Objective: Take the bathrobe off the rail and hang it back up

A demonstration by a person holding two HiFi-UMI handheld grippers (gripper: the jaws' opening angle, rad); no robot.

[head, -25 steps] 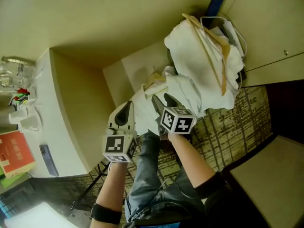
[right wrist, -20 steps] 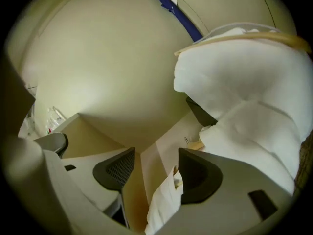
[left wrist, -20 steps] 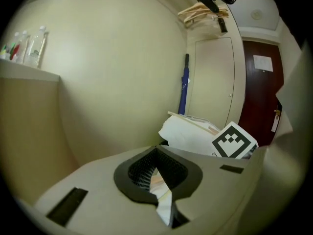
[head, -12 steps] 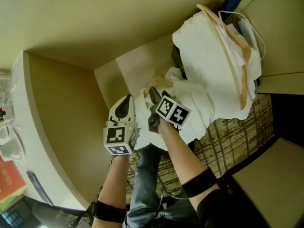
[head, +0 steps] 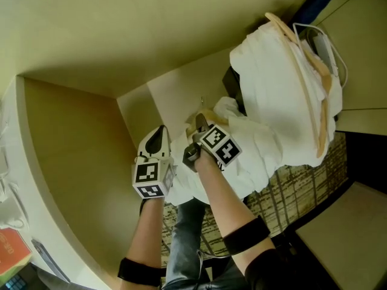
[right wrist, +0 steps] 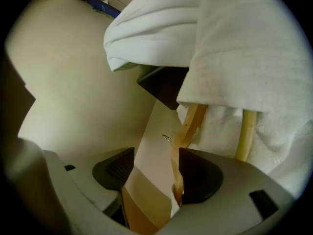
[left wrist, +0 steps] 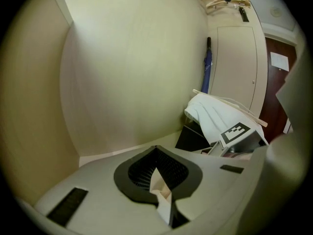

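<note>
A white bathrobe (head: 254,144) hangs in a bunch in front of me, on a wooden hanger (head: 204,115) whose small metal hook shows in the right gripper view. My left gripper (head: 160,133) is at the robe's left edge. Its jaws are shut, and a small fold of the white fabric (left wrist: 159,187) is pinched between them. My right gripper (head: 198,123) is at the neck of the robe. Its jaws are opening, and the hanger's curved wooden arm (right wrist: 188,129) passes between them close to the right pad; the robe's cloth (right wrist: 244,58) hangs just above.
A second white robe (head: 278,71) on its own wooden hanger (head: 309,83) lies at upper right over a black box (left wrist: 193,138). A blue umbrella (left wrist: 207,72) leans in the corner. Cream walls close in at left. Patterned carpet (head: 290,186) and a leg in jeans (head: 184,234) are below.
My right gripper has moved up and left onto the hanger at the robe's neck. The left gripper has hardly moved. The view has swung right, and the counter at left has slid out.
</note>
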